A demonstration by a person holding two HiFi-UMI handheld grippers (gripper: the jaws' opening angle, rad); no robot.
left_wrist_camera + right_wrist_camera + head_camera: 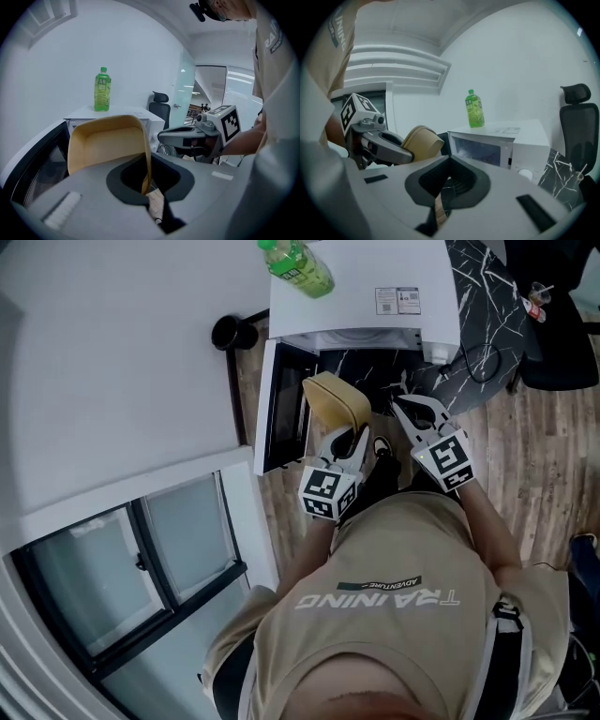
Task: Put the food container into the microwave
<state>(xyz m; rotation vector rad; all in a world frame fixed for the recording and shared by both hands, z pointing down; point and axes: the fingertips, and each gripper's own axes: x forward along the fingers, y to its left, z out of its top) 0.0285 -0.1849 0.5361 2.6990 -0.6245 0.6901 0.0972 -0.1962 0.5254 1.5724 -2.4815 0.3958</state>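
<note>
My left gripper (349,441) is shut on the rim of a tan food container (336,399), held tilted in front of the white microwave (366,287). The microwave door (281,404) hangs open to the left, and the dark cavity faces me. In the left gripper view the container (105,140) fills the space above the jaws (147,187), one wall pinched between them. My right gripper (410,409) hovers just right of the container, shut and holding nothing. The right gripper view shows its jaws (443,192) together, with the left gripper (389,145) and the container (423,140) to the left.
A green bottle (297,266) stands on the microwave's top. The microwave rests on a black marbled surface (478,296). A black office chair (562,334) is at the right, over wooden flooring. A white wall and glass partition (141,549) run along the left.
</note>
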